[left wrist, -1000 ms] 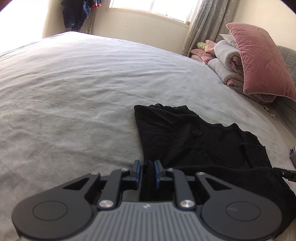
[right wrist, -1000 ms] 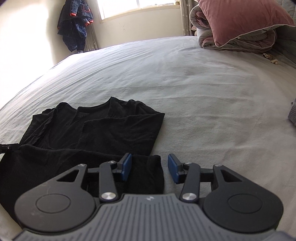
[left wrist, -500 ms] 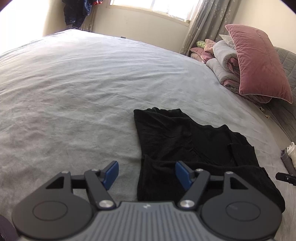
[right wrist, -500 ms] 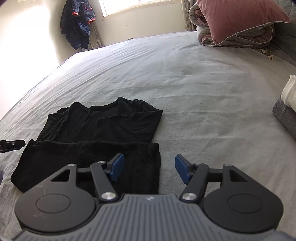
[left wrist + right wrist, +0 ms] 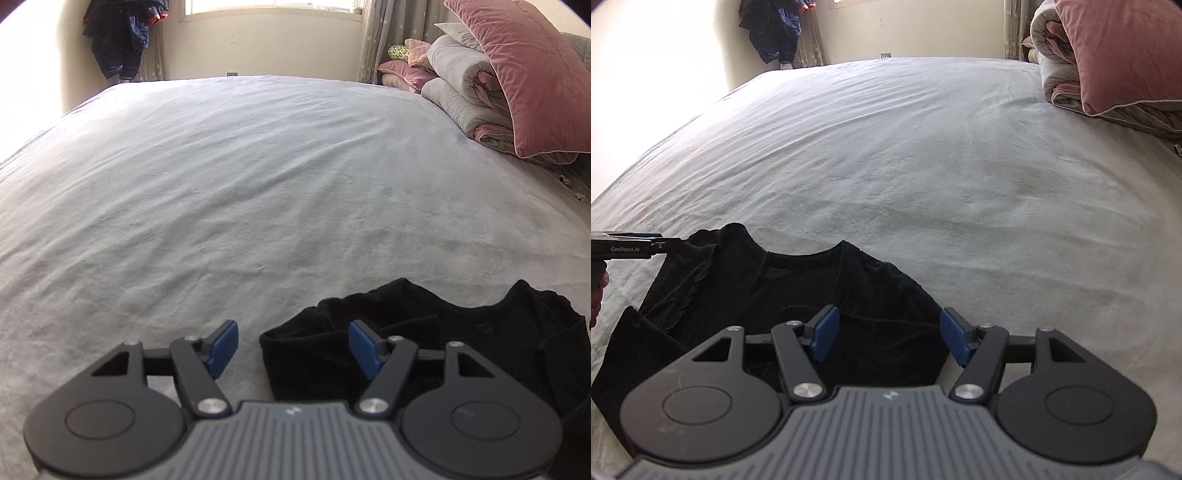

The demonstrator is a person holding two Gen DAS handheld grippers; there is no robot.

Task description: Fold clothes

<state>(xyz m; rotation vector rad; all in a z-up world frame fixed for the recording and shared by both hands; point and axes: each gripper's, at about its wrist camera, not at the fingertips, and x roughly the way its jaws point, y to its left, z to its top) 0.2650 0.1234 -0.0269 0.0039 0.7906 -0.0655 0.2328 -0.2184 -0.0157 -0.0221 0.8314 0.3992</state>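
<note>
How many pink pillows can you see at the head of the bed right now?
2 for sure: a large pink pillow leaning on the rolled grey duvet, and a flatter pink one lying behind the duvet near the curtain. More may be hidden behind the pile.

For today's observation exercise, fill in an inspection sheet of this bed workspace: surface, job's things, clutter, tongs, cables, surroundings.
Surface: grey bedsheet, lightly wrinkled, covers the whole bed.
Job's things: black T-shirt lying partly folded, bottom part doubled over the body, neckline facing away.
Clutter: stack of rolled quilts with a pink pillow leaning on it at the far right.
Tongs: left tongs open, over the shirt's left edge; right tongs open, over its right edge; neither grips cloth.
Cables: nothing seen.
Surroundings: dark jacket hanging in the corner, bright window, curtain.
</note>
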